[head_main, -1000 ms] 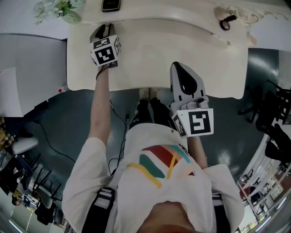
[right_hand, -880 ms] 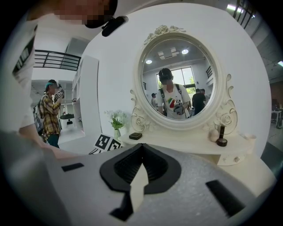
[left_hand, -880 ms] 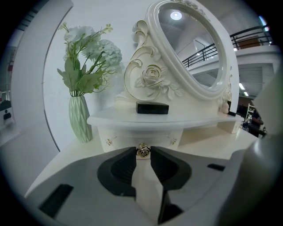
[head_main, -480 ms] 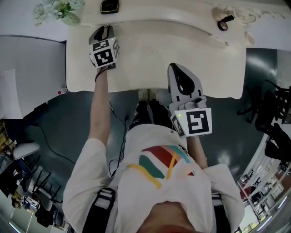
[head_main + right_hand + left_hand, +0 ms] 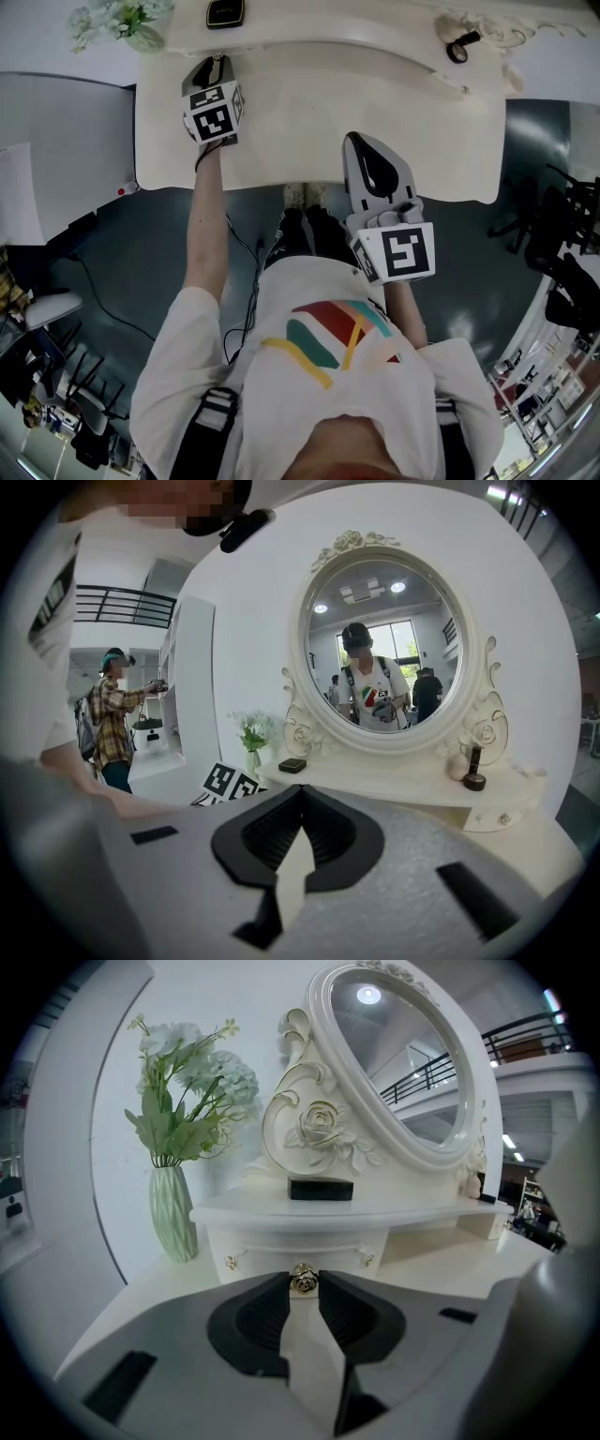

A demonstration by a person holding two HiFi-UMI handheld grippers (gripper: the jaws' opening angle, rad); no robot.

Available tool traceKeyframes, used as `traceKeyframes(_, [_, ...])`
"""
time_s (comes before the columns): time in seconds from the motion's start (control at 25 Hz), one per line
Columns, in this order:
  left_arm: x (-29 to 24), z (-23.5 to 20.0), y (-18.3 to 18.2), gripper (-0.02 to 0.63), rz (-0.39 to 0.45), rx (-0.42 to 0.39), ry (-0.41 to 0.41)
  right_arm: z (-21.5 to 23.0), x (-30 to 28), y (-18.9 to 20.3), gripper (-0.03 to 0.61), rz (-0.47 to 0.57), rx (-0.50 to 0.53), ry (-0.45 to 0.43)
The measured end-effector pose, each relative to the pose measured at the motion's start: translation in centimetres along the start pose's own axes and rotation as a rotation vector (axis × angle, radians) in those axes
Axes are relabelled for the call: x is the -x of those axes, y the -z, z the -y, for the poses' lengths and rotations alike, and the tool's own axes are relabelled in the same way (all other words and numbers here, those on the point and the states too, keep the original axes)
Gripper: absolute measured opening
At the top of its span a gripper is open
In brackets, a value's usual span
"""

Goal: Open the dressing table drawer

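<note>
Your left hand-held gripper (image 5: pixel 303 1288) nips the drawer knob (image 5: pixel 303 1279) dead ahead, mid-frame; your right hand-held gripper (image 5: pixel 300 794) is closed, empty.

Only a slight drift in the head view was recorded.
The dressing table (image 5: pixel 309 103) was shifted slightly leftward, and the left gripper (image 5: pixel 210 64) and right gripper (image 5: pixel 362 142) with it.

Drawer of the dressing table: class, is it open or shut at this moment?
Shut: the drawer front sits flush under the shelf, its gold knob pinched by the left gripper.
</note>
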State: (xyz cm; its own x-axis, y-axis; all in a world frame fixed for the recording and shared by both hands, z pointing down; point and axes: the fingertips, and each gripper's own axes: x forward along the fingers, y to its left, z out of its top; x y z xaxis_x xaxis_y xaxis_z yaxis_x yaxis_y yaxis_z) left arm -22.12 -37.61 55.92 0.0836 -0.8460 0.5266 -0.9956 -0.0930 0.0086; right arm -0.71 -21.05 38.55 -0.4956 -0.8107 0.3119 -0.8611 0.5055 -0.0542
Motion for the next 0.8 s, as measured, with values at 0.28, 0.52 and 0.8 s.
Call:
traceKeyframes(0.28, [0.7,0.1,0.5,0.092,-0.010,0.012,0.007,-0.1,0.4,-0.1,0.000,0.006,0.006,0.003])
traceKeyframes(0.52, [1.4,0.4,1.1,0.092,-0.016,0.017,0.010,-0.2,1.1,0.0,0.000,0.007,0.009,0.002])
traceKeyframes(0.8, [2.2,0.6,1.6,0.092,-0.025,0.016,0.009,-0.3,1.7,-0.1,0.000,0.017,0.011,0.001])
